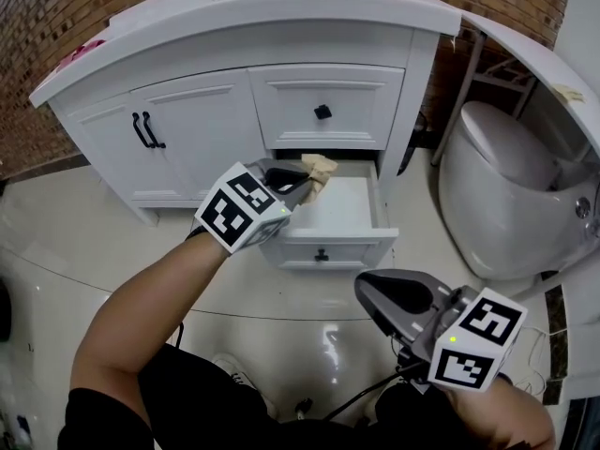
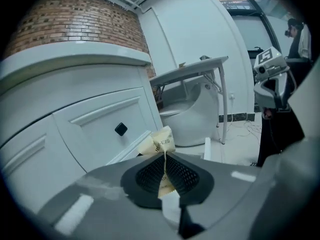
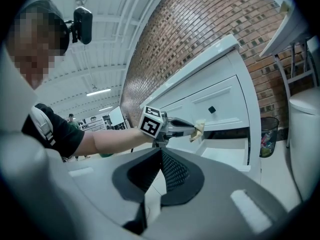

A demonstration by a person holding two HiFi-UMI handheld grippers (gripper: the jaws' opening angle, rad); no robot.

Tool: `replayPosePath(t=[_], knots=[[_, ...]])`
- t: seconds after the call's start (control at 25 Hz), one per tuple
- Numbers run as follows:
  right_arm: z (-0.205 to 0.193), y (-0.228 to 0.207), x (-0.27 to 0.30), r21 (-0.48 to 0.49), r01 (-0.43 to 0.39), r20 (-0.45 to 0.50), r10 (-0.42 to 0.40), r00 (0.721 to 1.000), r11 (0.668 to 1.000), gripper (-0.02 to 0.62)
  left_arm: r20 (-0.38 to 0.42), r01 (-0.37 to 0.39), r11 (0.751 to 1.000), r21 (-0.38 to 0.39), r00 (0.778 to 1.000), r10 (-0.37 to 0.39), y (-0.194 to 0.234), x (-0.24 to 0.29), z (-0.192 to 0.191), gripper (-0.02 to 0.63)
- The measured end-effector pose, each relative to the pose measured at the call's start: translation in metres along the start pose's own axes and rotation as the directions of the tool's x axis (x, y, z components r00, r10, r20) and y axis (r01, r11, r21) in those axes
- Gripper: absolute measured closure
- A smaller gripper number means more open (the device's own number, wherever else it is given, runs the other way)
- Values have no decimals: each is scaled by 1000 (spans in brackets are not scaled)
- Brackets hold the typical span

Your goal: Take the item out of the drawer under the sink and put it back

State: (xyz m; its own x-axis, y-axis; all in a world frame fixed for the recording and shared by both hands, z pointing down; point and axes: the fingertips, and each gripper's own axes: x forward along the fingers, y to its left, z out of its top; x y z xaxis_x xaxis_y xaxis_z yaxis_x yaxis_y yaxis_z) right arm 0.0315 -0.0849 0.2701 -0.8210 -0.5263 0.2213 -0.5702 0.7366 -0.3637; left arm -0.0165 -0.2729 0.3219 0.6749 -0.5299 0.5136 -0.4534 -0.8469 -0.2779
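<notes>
Clamped in left gripper (image 1: 302, 182): small crumpled beige paper packet (image 1: 320, 169), just above open white cabinet drawer (image 1: 339, 210), directly below. Right gripper (image 1: 364, 291) closed, empty, farther off.

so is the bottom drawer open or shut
Open: the drawer juts out of the cabinet, white floor showing, below the packet in the left gripper.

The left gripper (image 2: 165, 165) pinches a crumpled paper packet (image 2: 158, 143) between its jaws. Behind it are a white drawer front (image 2: 95, 129) with a black knob (image 2: 120, 129), and a toilet (image 2: 195, 116).
</notes>
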Motion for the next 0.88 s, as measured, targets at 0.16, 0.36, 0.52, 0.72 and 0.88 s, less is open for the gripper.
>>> replayPosePath(t=[0.16,0.36,0.52,0.72,0.88], knots=[[0,-3,-1,8,-6,-1,6,1000,1000,592,-58,22,999,23,998,-21,7,32,-12,589],[-1,-7,0,35,-14,-7,15,1000,999,592,-168,59,997,53,985,-49,15,74,-42,588],[0,-9,2,37,-20,-8,21,1000,999,592,-221,73,995,66,974,-57,18,98,-58,588],[1,-10,5,46,-29,-7,29,1000,999,592,-238,77,993,85,970,-55,24,120,-66,588],[1,-8,5,53,-39,-6,40,999,998,592,-258,103,989,108,964,-73,21,131,-71,586]])
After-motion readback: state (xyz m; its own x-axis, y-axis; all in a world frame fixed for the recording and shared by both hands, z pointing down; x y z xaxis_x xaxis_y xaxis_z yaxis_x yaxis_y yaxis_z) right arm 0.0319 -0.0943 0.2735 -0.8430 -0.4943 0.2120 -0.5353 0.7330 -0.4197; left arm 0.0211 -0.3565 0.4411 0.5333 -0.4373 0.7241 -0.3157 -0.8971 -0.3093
